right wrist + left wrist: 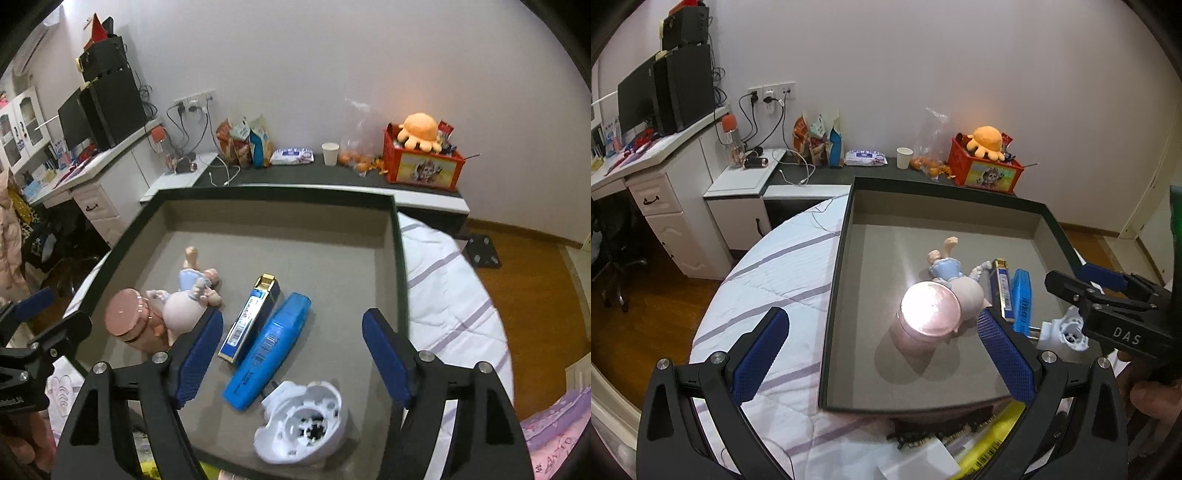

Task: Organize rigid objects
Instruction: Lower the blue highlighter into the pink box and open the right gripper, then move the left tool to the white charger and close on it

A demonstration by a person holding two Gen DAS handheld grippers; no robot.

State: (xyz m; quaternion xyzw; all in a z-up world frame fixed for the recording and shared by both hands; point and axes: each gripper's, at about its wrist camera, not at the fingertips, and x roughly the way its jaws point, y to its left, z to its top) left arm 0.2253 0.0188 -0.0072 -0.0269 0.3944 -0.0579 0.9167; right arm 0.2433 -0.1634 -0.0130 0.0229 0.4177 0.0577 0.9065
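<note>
A dark green tray (945, 183) (277, 191) with a grey floor sits on the bed. In it stand a pink jar (930, 309) (127, 317) with a shiny lid, a doll (947, 267) (192, 295) lying next to it, a blue and gold box (1003, 291) (251, 317), a blue case (1022, 301) (271, 347) and a white plastic part (1067, 332) (303, 424). My left gripper (882, 354) (48, 317) is open, its fingers either side of the jar without touching it. My right gripper (293, 356) (1086, 288) is open above the white part, which lies loose on the tray floor.
Behind the tray a dark shelf carries a red crate (982, 173) with an orange plush, a paper cup (905, 158), a wipes pack (866, 158) and snack bags (816, 142). A white desk (657, 173) with monitors stands left. Striped bedding (775, 280) surrounds the tray.
</note>
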